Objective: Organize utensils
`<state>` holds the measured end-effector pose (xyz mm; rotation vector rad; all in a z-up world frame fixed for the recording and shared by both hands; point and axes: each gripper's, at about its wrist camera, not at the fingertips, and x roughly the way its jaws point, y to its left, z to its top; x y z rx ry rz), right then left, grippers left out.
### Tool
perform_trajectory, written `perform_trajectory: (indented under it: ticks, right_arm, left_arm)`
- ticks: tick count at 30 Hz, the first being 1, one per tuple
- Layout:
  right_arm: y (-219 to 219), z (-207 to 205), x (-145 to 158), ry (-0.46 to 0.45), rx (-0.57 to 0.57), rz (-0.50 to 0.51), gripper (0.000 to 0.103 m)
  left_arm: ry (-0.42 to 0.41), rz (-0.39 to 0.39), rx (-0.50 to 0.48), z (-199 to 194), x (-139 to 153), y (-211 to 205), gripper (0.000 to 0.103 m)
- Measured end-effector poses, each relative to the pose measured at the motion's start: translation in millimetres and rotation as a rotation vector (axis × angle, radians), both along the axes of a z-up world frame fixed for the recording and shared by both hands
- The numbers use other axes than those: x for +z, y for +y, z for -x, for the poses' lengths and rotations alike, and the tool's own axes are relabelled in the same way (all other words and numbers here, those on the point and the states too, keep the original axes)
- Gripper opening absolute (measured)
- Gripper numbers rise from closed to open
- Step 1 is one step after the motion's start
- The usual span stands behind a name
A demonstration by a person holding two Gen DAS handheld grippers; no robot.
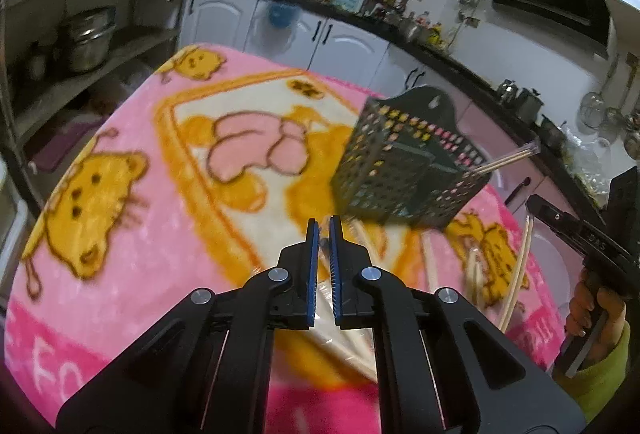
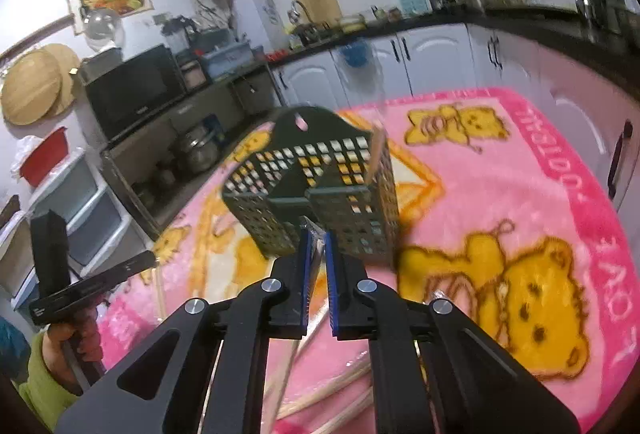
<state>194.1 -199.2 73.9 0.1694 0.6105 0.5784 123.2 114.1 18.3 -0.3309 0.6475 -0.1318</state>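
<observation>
1. Left wrist view: the left gripper (image 1: 324,230) hangs over the pink blanket (image 1: 132,234) with its fingers drawn close, only a thin slot between the blue pads. Something clear and crinkled seems to sit in that slot, but I cannot tell whether it is truly pinched. The dark utensil basket (image 1: 404,162) stands on the blanket just ahead and to the right, tilted in this view. A pair of chopsticks in a clear sleeve (image 1: 508,160) already sticks out of its right-hand side. More loose chopsticks (image 1: 516,274) lie on the blanket near the right edge, and others run under the gripper body.

2. Right wrist view: the right gripper (image 2: 318,238) is nearly pressed together, with a thin clear wrapper showing between the pads, so it looks to be nipping a wrapped chopstick pack. Its tips sit right at the front wall of the basket (image 2: 312,194). One stick end (image 2: 374,154) rises from the basket's right compartment. Several chopsticks (image 2: 332,386) lie on the blanket below.

3. Judgement: the job is begun but far from finished. One set is in the basket, while most sticks remain on the blanket.
</observation>
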Motion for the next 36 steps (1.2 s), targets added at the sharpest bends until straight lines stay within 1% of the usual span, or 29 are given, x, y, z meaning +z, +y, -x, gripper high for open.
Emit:
perform_trajectory:
  ticks: [8,13,17,21,28,36]
  right_arm:
    - [-3,25,35,-0.113,0.030,-0.002,0.005]
    - [-3,35,50,-0.178,0.018,0.016,0.005]
    - [-1,35,57,-0.189,0.007,0.034,0.005]
    - [-3,38,64,-0.225,-0.002,0.031,0.005]
    - [-5,39,73,-0.245,-0.003,0.023,0.005]
    - [-6,37,81,-0.274,-0.007,0.005,0.005]
  left_arm:
    - [-0.055,-0.017,-0.050,-3,27,-23,0.003]
    - [-0.069,-0.020,-0.093,-8,38,-38,0.002]
    - [-0.068,-0.006,-0.122,-14,46,-45,0.002]
    - [-0.085,-0.031,-0.139,-15,56,-53,0.002]
    - [-0.135,-0.033,-0.183,-22,81,-67,0.002]
    - [-0.199,-0.044,-0.204,-29,111,-78,0.001]
